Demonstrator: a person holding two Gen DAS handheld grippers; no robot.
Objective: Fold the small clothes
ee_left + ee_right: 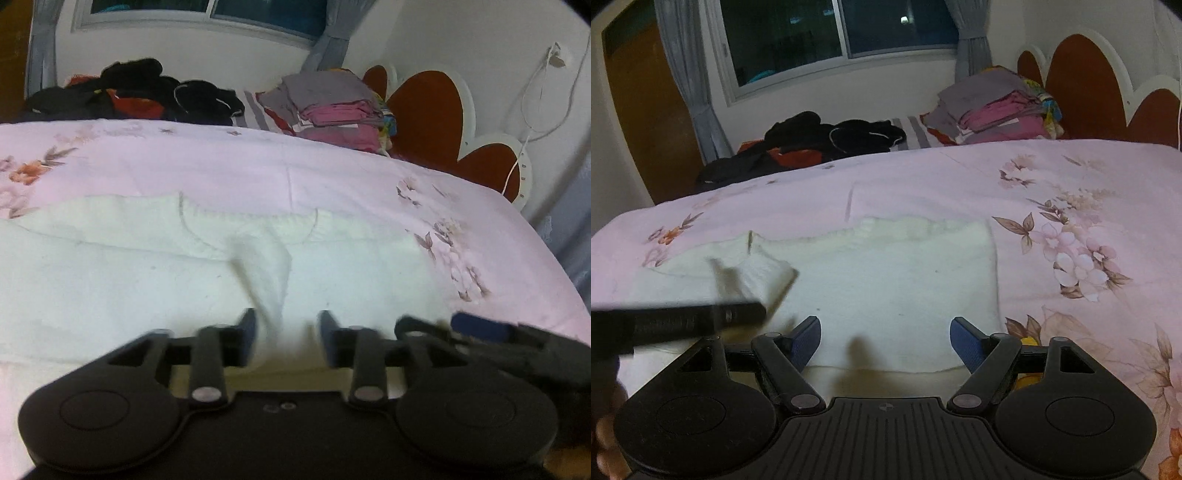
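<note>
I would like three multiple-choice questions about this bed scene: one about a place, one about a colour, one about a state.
1. Where is the folded stack of clothes?
A. at the far side of the bed, near the headboard
B. on the floor
C. between the right gripper's jaws

2. What colour is the garment spread in front of the grippers?
A. black
B. cream white
C. red

3. How do the jaws of the right gripper stand?
A. shut on the garment
B. hidden
C. open, with nothing between them

Answers:
1 A, it lies beside the red headboard.
2 B, pale against the pink cover.
3 C, a wide gap shows.
</note>
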